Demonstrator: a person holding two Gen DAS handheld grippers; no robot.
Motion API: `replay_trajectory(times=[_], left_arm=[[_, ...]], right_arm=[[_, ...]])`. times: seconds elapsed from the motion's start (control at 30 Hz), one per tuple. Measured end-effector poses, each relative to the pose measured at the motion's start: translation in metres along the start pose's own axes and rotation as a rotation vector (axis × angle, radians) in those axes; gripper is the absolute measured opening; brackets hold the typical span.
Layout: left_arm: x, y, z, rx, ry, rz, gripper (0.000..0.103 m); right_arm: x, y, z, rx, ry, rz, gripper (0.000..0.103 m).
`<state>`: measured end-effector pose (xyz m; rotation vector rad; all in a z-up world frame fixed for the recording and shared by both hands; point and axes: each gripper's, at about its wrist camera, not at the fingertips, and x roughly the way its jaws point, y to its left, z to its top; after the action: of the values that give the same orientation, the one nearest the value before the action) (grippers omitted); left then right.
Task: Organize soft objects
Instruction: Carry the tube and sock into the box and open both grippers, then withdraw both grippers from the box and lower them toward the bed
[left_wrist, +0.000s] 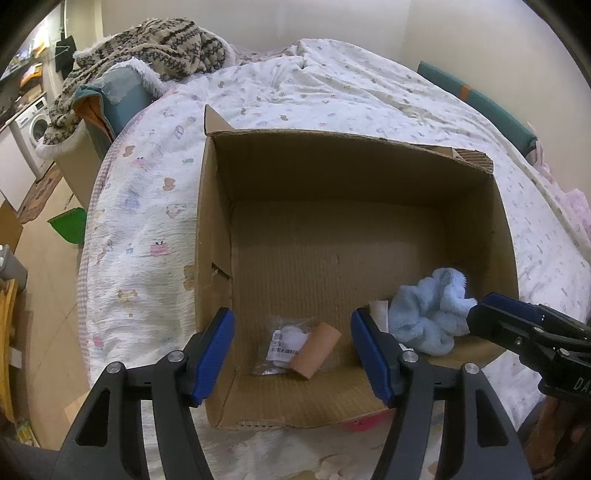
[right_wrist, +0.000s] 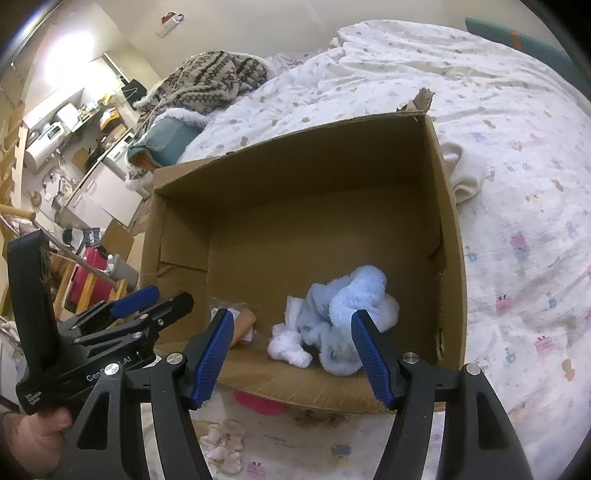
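So the open brown cardboard box (left_wrist: 354, 206) sits on the white printed quilt (left_wrist: 147, 206), top open and facing up, which makes sense as a drop bin for the soft stuff. Both grippers hover over its near edge, empty. The left gripper (left_wrist: 291, 354) has its blue pads spread wide, and the right gripper (right_wrist: 291, 354) is spread apart too, so my guess is they're between picks.

In the box's near right corner lies the fluffy light-blue fleece cloth (right_wrist: 343, 314), with a small white fuzzy sock (right_wrist: 288, 347) touching it. Near left: a clear plastic packet with a barcode label (left_wrist: 284, 347) and a tan cardboard tube (left_wrist: 316, 350) lying on it.

A cream folded cloth (right_wrist: 465, 177) waits outside, just beside the box's right wall, and small pink fuzzy bits (right_wrist: 223, 446) lie on the quilt in front.

Readable writing: "GenRobot.AI", partly covered, on the left gripper's body. Barcode text is too small.
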<state>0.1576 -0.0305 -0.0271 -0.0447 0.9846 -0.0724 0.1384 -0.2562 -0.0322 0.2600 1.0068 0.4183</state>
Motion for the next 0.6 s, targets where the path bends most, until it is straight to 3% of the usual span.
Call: replay_trajectory(times=[0.6], left_arm=[[-0.03,0.007,-0.013,-0.006,-0.034,0.035,0.063]], right_arm=[[-0.022,-0.006,-0.011,0.025,-0.026,-0.074,0.07]])
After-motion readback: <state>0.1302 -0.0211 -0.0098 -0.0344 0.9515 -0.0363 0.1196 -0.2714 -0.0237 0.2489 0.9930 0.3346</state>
